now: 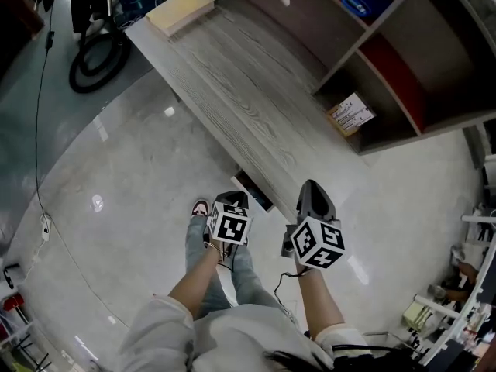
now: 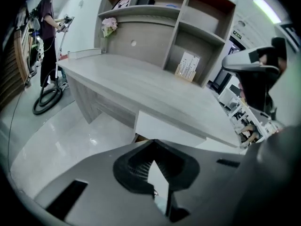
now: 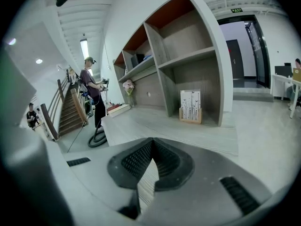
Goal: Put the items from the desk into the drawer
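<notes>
By the desk [image 1: 256,107], left claw [image 2: 151,142] and right claw [image 3: 152,140] hang closed.

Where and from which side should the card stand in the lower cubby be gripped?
Probably the card stand's top edge, pinched front to back, approached through the cubby's open front: it stands upright with headroom above, and walls close the other sides.

This looks like an office or commercial lobby. A long wood-grain desk [image 1: 256,99] backs onto a built-in shelving unit [image 3: 183,55] on a glossy pale floor [image 1: 116,231]. A staircase [image 3: 70,109] rises nearby, a green exit sign [image 3: 236,10] hangs above a wide doorway [image 3: 244,55], and a person [image 3: 91,95] works a vacuum hose [image 1: 97,60].
</notes>
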Tool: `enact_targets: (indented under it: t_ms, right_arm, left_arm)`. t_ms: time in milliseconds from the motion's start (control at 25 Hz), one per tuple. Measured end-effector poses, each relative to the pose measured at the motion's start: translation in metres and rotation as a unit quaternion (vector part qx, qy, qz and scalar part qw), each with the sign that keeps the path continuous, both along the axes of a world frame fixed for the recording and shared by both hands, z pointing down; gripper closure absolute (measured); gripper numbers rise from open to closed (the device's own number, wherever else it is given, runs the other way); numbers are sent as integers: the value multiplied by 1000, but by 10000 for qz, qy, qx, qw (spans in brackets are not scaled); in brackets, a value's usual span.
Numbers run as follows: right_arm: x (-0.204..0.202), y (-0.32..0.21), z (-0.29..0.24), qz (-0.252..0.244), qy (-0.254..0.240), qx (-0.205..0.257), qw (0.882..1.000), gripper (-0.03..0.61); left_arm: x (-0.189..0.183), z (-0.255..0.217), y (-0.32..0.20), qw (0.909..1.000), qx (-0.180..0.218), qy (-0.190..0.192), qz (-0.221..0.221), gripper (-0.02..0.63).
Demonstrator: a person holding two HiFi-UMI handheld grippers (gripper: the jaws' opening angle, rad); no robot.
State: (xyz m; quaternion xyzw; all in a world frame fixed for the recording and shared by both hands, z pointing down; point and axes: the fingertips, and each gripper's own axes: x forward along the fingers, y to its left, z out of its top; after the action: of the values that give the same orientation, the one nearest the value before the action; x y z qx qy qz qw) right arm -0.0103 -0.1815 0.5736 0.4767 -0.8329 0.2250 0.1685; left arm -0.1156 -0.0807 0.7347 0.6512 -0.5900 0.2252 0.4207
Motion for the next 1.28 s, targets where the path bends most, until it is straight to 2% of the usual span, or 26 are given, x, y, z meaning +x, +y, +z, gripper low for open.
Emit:
enact_targets:
  t_ms: [480,640,880,1280]
  right_arm:
    - [12,12,-43,-32,17,237,9997,580]
    - [18,13,-61,38,13,320,9995,580]
    - [32,11,-80,155,157,439,9988,580]
    - [40,6,-102,694,282,626,9952,580]
  left_arm:
    - [-13,-115,-23,9937,1075,-299,-95,606]
    - [-13,-150,-32,9901,1341,-419,54,606]
    - [2,-187,-47,9863,1555,-381,403,606]
    - [12,-245,-90,9717,2144,-258,961,606]
